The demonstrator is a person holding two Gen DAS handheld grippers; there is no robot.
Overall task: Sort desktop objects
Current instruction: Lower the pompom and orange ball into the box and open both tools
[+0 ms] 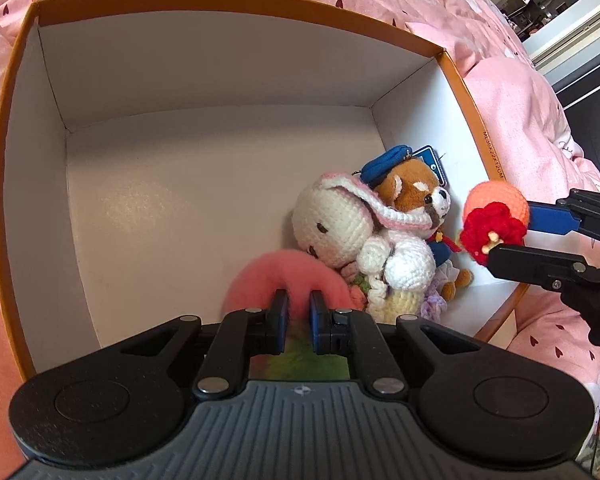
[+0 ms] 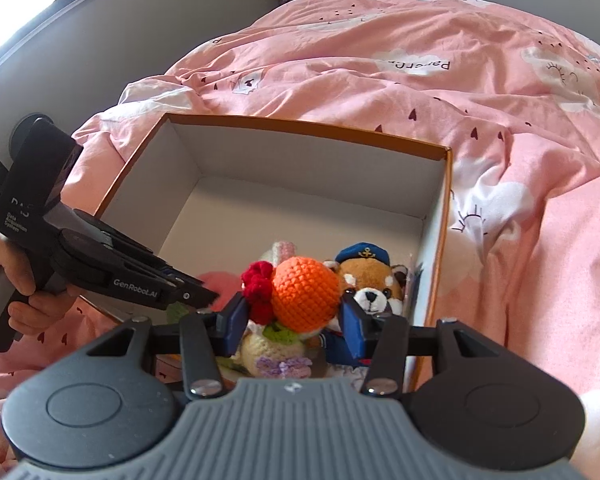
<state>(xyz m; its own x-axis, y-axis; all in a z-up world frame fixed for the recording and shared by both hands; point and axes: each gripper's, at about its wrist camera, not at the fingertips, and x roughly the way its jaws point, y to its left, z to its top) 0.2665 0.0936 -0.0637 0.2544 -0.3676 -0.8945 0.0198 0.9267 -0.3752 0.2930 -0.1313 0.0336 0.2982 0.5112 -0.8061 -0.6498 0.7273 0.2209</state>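
I see the left hand-held gripper (image 1: 299, 312) clamped on a pink plush (image 1: 284, 276), partly hidden, inside the box (image 1: 4, 128). Right hand-held gripper (image 2: 296, 316) grips an orange crochet doll (image 2: 304, 294) above the box's right rim; the box's left floor lies open.

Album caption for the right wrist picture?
Right gripper holding an orange crochet ball over a toy-filled box on a pink bed.
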